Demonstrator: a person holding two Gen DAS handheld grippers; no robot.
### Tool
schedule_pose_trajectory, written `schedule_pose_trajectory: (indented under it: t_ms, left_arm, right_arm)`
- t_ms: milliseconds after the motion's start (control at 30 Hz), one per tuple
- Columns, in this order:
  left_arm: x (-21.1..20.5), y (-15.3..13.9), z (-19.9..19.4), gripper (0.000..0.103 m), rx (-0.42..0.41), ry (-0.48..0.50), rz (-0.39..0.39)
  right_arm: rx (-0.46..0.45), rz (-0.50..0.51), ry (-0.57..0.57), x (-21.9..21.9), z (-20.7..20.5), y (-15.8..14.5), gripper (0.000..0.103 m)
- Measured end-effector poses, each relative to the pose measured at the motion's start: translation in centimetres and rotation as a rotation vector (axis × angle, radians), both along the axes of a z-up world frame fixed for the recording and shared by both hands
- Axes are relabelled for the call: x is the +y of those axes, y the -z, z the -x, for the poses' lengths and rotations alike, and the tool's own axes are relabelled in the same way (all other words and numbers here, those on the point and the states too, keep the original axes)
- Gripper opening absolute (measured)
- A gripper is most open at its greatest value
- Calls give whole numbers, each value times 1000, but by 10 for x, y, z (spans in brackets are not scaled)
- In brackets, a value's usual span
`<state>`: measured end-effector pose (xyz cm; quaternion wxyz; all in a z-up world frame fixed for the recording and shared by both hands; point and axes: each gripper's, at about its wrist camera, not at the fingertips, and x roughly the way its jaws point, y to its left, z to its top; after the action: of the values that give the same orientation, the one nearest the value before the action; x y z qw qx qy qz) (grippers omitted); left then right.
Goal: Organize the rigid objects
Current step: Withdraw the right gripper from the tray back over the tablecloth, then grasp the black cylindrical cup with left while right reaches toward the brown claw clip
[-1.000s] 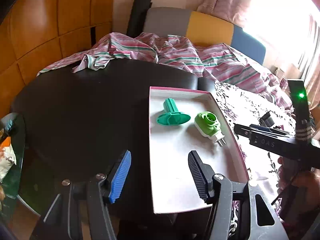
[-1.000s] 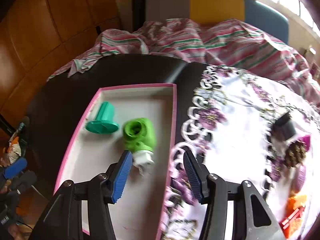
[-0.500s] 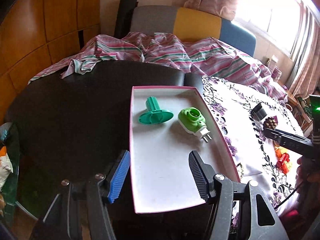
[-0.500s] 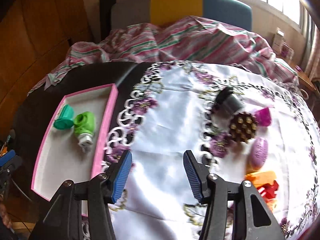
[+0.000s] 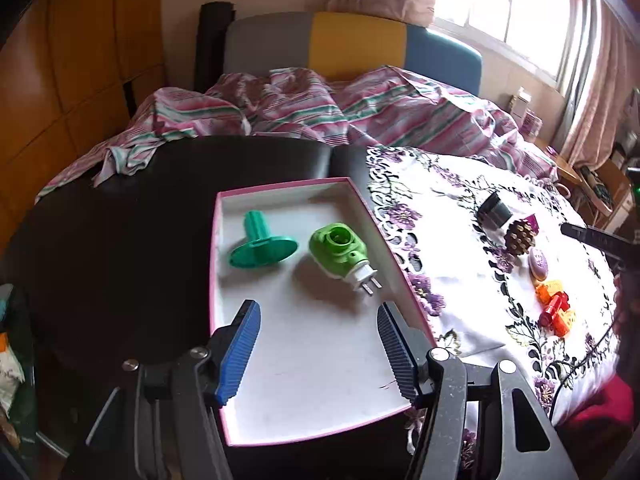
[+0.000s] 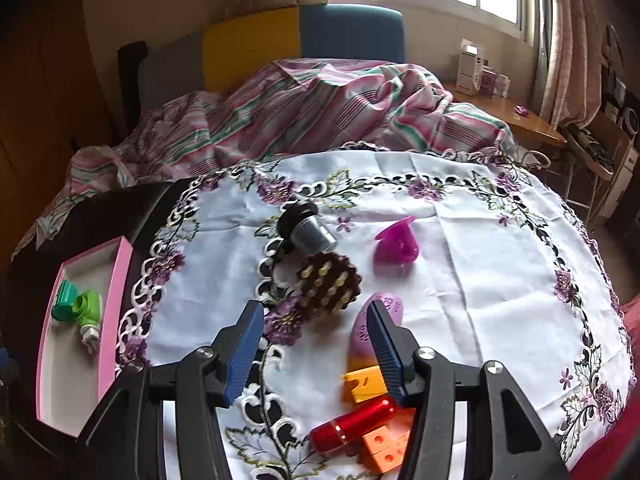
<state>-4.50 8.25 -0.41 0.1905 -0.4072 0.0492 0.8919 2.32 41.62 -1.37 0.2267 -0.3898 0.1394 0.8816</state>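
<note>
Bare cloth (image 6: 460, 280) right of purple cone (image 6: 396, 246); brown brush (image 6: 330, 282), lilac oval (image 6: 374, 322) crowd right tongs (image 6: 316, 344).

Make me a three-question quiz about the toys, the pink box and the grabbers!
1. Where is the green plug-in device?
A. in the pink box
B. on the tablecloth
C. on the bed

2. How many things lie in the box?
A. one
B. two
C. four

3. The right hand-held gripper is
A. shut on a brush
B. open, holding nothing
C. out of sight

Answers: A, it lies on the box floor; B, only the device and the teal spool; B, its jaws stand apart over the tablecloth.
</note>
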Motion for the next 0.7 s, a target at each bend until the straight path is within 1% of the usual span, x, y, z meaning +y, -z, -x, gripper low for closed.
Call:
schedule_pose_trajectory:
  t_ms: [167, 300, 367, 400, 433, 467, 500, 567, 633, 700]
  left_arm:
    - [23, -3, 3, 62, -23, 55, 2]
    - [49, -4, 12, 62, -56, 103, -4]
    - [62, -3, 17, 62, -82, 127, -13]
    - [69, -2, 20, 62, -98, 136, -21]
    - [77, 0, 23, 62, -114, 145, -29]
    - [82, 2, 24, 62, -125, 154, -34]
    - [89, 4, 25, 62, -139, 163, -38]
    - [105, 9, 27, 62, -171, 186, -45]
    - [121, 12, 28, 62, -193, 211, -53]
    - [141, 14, 33, 62, -220, 246, -56]
  right_arm:
    - [30, -12, 91, 38, -3, 9, 54]
    - [61, 23, 180, 64, -17, 26, 54]
    - [53, 65, 242, 78, -29, 40, 54]
    - [29, 108, 299, 88, -34, 46, 54]
    - [40, 155, 331, 96, -39, 49, 54]
    - [70, 202, 345, 103, -45, 50, 54]
    - [84, 224, 353, 108, -47, 49, 54]
    - [86, 238, 391, 112, -52, 50, 54]
    - [95, 295, 395, 115, -53, 52, 54]
    - [91, 306, 398, 114, -52, 52, 54]
